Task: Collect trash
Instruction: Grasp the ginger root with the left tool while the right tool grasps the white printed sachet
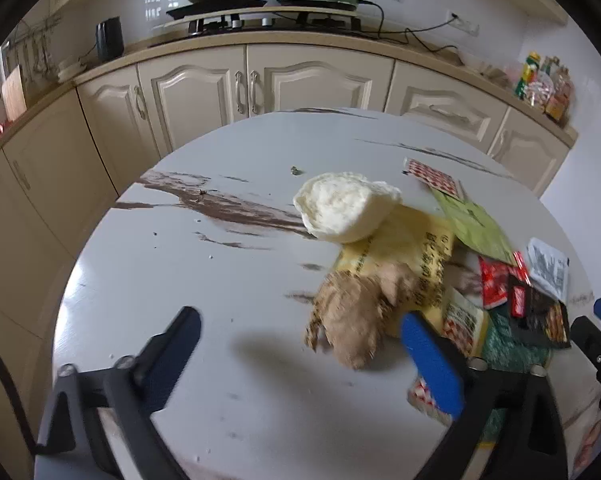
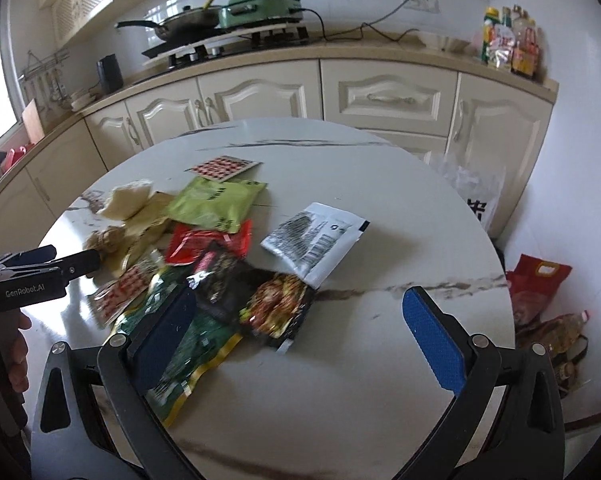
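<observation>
A heap of wrappers lies on the round white table (image 1: 220,280). In the left wrist view my left gripper (image 1: 300,346) is open above the table. A crumpled brown paper wad (image 1: 352,320) sits just ahead, close to its right finger and not pinched. Behind the wad are a white crumpled lump (image 1: 340,208) and a yellow wrapper (image 1: 420,252). My right gripper (image 2: 300,330) is open over a dark snack packet (image 2: 276,308) and a dark green packet (image 2: 196,340). A white sachet (image 2: 316,236), a lime packet (image 2: 216,204) and a red packet (image 2: 208,244) lie beyond.
A red checkered packet (image 2: 224,168) lies farthest back on the table. Cream cabinets (image 2: 380,96) with a pan (image 2: 188,20) and a green cooker (image 2: 260,6) on top stand behind. Beside the table, on the right, are a clear plastic bag (image 2: 472,188) and a red bag (image 2: 536,284).
</observation>
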A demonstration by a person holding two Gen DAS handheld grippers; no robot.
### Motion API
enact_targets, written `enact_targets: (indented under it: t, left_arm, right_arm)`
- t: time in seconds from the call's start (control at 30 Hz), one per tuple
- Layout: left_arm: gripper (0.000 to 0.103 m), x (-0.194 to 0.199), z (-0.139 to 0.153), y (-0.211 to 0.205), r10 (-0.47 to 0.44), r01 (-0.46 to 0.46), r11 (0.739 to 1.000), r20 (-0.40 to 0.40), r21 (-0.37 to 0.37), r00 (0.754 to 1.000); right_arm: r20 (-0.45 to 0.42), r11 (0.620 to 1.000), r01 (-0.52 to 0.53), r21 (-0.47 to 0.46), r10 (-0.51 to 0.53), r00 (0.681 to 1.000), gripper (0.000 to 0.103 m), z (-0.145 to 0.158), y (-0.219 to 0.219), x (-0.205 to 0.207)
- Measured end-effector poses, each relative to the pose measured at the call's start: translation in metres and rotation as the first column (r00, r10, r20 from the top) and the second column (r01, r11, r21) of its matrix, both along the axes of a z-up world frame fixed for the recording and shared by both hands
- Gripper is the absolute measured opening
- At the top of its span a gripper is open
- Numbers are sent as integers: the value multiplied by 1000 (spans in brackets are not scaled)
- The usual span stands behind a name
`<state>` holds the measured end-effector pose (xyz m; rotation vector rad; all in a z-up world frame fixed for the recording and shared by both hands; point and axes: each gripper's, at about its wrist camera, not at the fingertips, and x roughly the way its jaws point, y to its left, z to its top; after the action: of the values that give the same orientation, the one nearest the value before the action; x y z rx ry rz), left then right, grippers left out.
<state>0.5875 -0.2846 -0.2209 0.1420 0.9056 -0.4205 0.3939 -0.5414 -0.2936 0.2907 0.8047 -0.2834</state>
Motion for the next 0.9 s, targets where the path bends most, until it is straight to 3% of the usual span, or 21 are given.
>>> enact_targets:
  t: [0.2, 0.27, 0.33, 0.53, 0.77, 0.83, 0.9]
  left_arm:
    - [66, 20, -9, -2, -62, 62, 998, 6, -21, 998]
    - [46, 21, -10, -4, -102, 102, 994, 15, -33, 995]
    - [36, 14, -13, -4, -120, 120, 992, 22, -30, 993]
    - [35, -1, -20, 8, -130, 131, 990, 15, -54, 991]
    - [35, -45, 5, 41, -136, 139, 987, 43, -82, 990]
    - [35, -54, 12, 49, -139, 143, 986, 50, -90, 989]
    - [35, -63, 20, 57, -143, 148, 983, 57, -106, 988]
  right_arm:
    - [-22, 1000, 20, 16, -19, 1000, 103, -6, -16, 11]
    - [-36, 1000, 25, 7, -25, 999, 103, -8, -19, 15]
    - [-56, 1000, 22, 9, -22, 998, 103, -10, -23, 21]
    - [-97, 1000, 10, 5, -9, 995, 103, -15, -31, 43]
    - [-174, 999, -50, -15, 46, 984, 102, -28, -29, 75]
    - [-174, 998, -56, -21, 51, 983, 93, -28, -29, 75]
    - [-173, 997, -56, -47, 47, 984, 74, -26, -29, 73]
